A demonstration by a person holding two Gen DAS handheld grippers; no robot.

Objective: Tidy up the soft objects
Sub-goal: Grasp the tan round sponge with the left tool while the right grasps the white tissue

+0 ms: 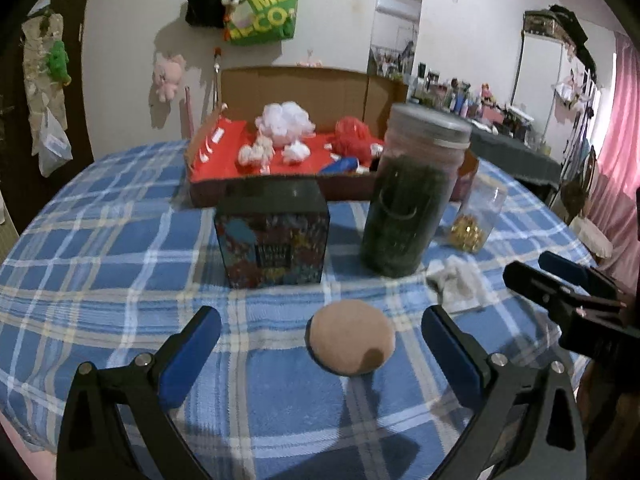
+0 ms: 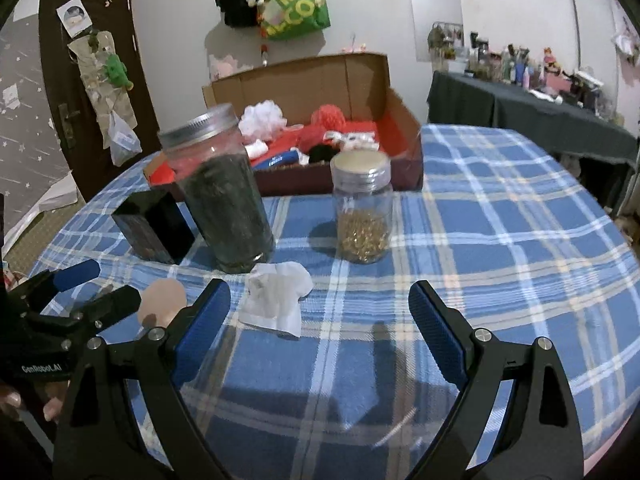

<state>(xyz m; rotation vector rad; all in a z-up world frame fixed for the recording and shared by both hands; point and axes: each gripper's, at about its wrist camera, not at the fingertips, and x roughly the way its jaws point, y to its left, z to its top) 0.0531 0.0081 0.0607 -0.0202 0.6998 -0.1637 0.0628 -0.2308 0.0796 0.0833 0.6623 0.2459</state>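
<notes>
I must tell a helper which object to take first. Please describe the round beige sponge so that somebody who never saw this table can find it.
Start at the tall glass jar of dark green material on the blue plaid tablecloth. Nearer than it, between the open left gripper fingers, lies the beige sponge. It is a smooth, round, skin-coloured puff, unlike the crumpled white cloth beside the jar.
</notes>
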